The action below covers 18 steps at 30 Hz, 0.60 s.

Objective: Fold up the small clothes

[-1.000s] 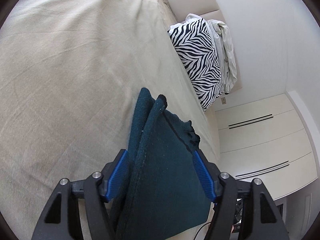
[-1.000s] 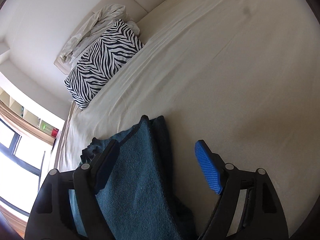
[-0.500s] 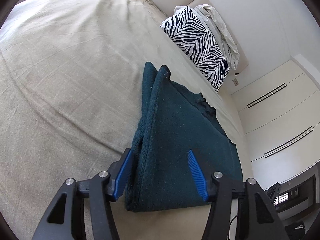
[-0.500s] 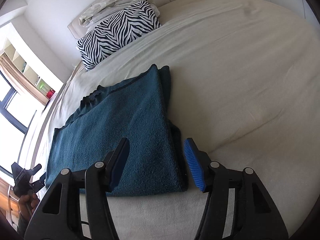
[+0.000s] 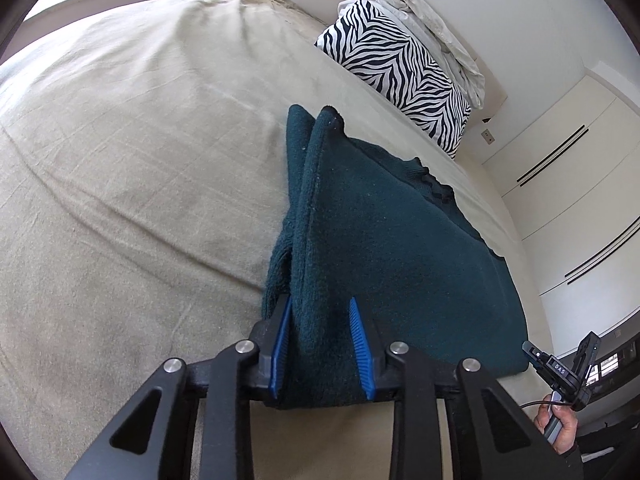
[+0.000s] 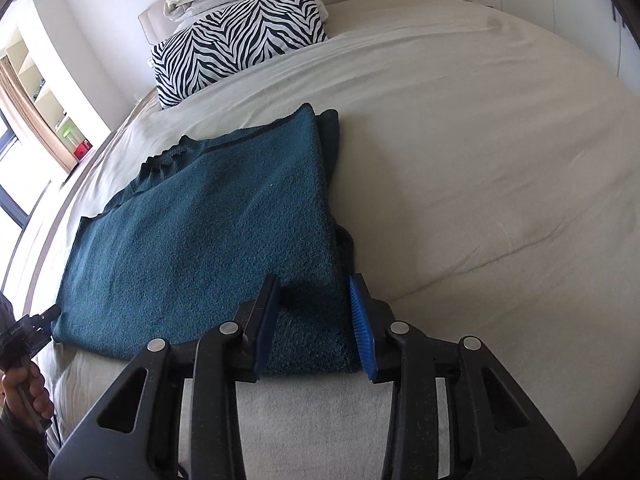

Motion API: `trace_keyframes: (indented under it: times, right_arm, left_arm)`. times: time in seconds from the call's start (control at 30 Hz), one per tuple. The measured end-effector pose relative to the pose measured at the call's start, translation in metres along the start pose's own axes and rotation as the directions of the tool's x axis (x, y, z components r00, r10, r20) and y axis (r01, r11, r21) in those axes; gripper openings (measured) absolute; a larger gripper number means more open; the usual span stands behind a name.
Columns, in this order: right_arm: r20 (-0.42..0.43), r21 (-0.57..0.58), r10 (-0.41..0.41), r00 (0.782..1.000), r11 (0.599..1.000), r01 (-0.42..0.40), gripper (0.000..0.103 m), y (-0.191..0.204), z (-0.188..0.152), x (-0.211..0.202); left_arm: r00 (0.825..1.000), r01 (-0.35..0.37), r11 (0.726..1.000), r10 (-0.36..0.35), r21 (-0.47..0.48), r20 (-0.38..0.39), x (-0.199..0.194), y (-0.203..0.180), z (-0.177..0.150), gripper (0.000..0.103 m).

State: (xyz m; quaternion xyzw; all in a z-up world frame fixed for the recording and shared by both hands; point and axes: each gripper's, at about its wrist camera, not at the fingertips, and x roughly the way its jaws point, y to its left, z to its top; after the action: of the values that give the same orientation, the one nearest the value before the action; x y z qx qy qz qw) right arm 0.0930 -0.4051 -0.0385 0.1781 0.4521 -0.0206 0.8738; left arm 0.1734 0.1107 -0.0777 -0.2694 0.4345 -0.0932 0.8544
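Note:
A dark teal knit garment (image 5: 400,248) lies folded on the beige bed sheet (image 5: 140,160). My left gripper (image 5: 319,302) is at the garment's near left corner. Its jaws are closing, and the blue pads (image 5: 280,340) pinch a raised ridge of the cloth between them. In the right wrist view the same garment (image 6: 208,232) spreads to the left. My right gripper (image 6: 313,280) is at its near right corner, jaws closing, with the folded edge filling the gap between the pads (image 6: 362,336). Each view also shows the other gripper at the garment's far corner, held in a hand (image 5: 560,424).
A zebra-print pillow (image 5: 396,64) and a crumpled white duvet (image 5: 436,36) lie at the head of the bed. White wardrobe doors (image 5: 580,200) stand to the right. The right wrist view shows a window with a curtain (image 6: 24,92) on the left. Bare sheet (image 6: 480,160) lies beside the garment.
Both grippers' jaws have narrowed from wide apart onto the garment's near corners. Both views have rolled level and drawn back, showing the whole garment lying on the bed.

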Motion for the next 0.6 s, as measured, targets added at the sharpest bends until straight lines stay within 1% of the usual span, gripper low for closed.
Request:
trace_keyframes:
  times: [0.03, 0.17, 0.23, 0.3, 0.37, 0.47, 0.6]
  right_arm:
    - [0.005, 0.004, -0.007, 1.0, 1.0, 0.007, 0.023, -0.001, 0.001, 0.0]
    - [0.021, 0.012, -0.022, 1.0, 1.0, 0.022, 0.016, -0.004, 0.0, -0.006]
    - [0.02, -0.007, -0.036, 0.999, 0.999, 0.036, 0.007, -0.001, 0.0, -0.007]
    - [0.023, -0.039, -0.055, 0.998, 0.998, 0.056, 0.006, 0.004, -0.001, -0.009]
    - [0.03, -0.054, -0.073, 0.997, 0.996, 0.074, 0.005, 0.008, -0.001, -0.012]
    - [0.04, -0.044, -0.076, 0.996, 0.996, 0.078, 0.005, 0.008, 0.0, -0.017]
    - [0.028, -0.01, -0.067, 0.997, 0.998, 0.068, 0.005, 0.0, -0.004, -0.018]
  left_arm:
    - [1.0, -0.003, 1.0, 0.003, 0.001, 0.0, 0.0, 0.001, 0.0, 0.027]
    - [1.0, -0.01, 1.0, 0.01, 0.004, -0.002, 0.001, 0.002, -0.001, 0.024]
    - [1.0, -0.016, 1.0, 0.016, 0.013, -0.009, 0.004, 0.001, -0.001, 0.016]
    - [1.0, -0.025, 0.999, 0.025, 0.024, -0.016, 0.006, 0.0, -0.001, 0.013]
    - [0.999, -0.032, 0.999, 0.033, 0.034, -0.019, 0.008, 0.0, -0.002, 0.012]
    - [0.999, -0.036, 0.999, 0.037, 0.035, -0.025, 0.009, 0.001, -0.002, 0.011]
    - [0.999, -0.034, 0.999, 0.035, 0.037, -0.027, 0.008, 0.002, -0.002, 0.01]
